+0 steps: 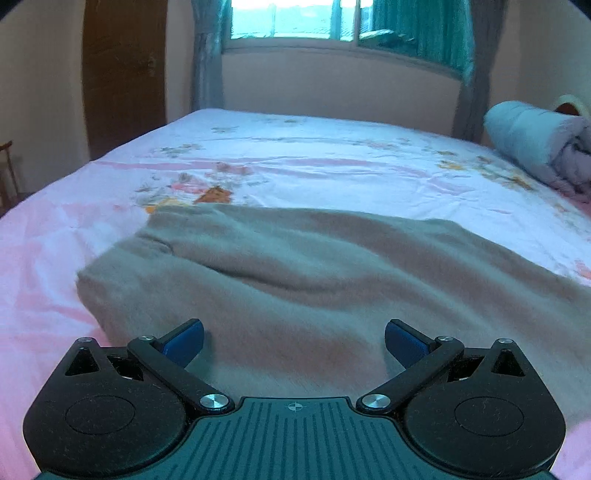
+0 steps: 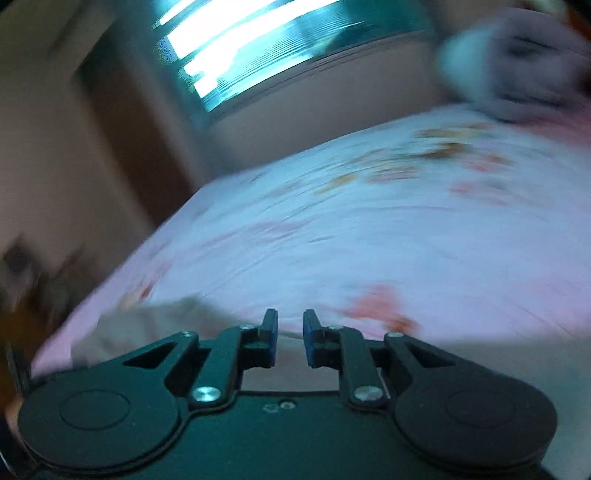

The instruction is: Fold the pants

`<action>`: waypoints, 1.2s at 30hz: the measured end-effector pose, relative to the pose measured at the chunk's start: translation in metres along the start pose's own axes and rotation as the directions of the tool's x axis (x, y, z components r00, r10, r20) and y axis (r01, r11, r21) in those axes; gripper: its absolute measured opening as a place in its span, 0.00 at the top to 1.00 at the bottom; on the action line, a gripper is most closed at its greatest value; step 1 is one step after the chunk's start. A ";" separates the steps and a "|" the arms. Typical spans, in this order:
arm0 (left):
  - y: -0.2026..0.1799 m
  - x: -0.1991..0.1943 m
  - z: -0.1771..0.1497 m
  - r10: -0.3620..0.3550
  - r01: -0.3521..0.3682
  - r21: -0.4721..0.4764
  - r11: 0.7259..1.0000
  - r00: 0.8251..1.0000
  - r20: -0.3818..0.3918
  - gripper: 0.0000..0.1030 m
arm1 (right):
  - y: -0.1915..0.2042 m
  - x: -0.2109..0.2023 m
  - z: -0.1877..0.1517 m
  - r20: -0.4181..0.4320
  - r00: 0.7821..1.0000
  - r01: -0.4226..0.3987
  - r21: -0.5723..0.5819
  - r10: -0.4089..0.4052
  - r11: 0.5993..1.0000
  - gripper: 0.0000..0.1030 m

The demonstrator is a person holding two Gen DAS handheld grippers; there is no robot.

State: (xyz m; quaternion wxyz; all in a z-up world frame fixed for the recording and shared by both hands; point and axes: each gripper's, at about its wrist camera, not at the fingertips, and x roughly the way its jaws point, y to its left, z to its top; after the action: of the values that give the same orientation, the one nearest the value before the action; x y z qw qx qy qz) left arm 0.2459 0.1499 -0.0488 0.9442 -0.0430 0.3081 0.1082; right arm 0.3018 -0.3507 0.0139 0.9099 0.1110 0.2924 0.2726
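Blue-padded left gripper [image 1: 294, 341] jaws spread wide, nothing between them, hovering over the grey-beige pants [image 1: 295, 266]; right gripper [image 2: 290, 338] jaws nearly together with a narrow gap, holding nothing, view blurred; pants lie folded near the bed's [image 1: 295, 155] near edge, just ahead of left gripper, low-left of right gripper; rolled quilt [image 1: 539, 144] at far right corner.

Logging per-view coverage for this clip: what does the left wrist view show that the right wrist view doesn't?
Left wrist only: the pants spread wide, sharp; the left tool open above them. Right wrist only: the right tool nearly closed, gripping nothing, in a blurred frame. Both: floral sheet, window, rolled quilt.
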 end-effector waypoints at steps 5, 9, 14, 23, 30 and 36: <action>0.020 0.017 0.015 0.097 -0.096 0.007 0.995 0.995 -0.031 0.00 | 0.028 0.094 0.016 -0.185 0.982 -0.070 -0.197 0.033 0.978 0.90; 0.024 0.023 0.011 0.103 -0.100 0.074 0.992 0.994 -0.034 0.00 | 0.039 0.127 0.010 -0.277 0.961 -0.117 -0.300 0.031 0.947 0.87; 0.013 0.024 0.004 0.126 -0.125 0.091 0.988 0.992 -0.007 0.00 | 0.044 0.143 0.003 -0.368 0.930 -0.141 -0.370 -0.005 0.918 0.87; 0.019 0.009 0.007 0.204 -0.205 0.012 0.979 0.977 0.069 0.00 | 0.063 0.153 -0.013 -0.414 0.906 -0.145 -0.488 -0.083 0.861 0.86; 0.026 0.015 0.006 0.207 -0.207 0.015 0.978 0.977 0.048 0.00 | 0.081 0.156 -0.018 -0.403 0.901 -0.112 -0.575 -0.161 0.810 1.00; 0.027 0.013 0.003 0.196 -0.197 0.014 0.980 0.979 0.056 0.00 | 0.084 0.136 0.002 -0.295 0.943 -0.048 -0.580 -0.155 0.813 1.00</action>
State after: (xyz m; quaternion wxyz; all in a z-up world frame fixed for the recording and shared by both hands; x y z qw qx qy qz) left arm 0.2516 0.1786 -0.0542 0.9374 -0.0004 0.2859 0.1990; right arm 0.3595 -0.2052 -0.0185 0.8457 -0.2265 0.3461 0.3372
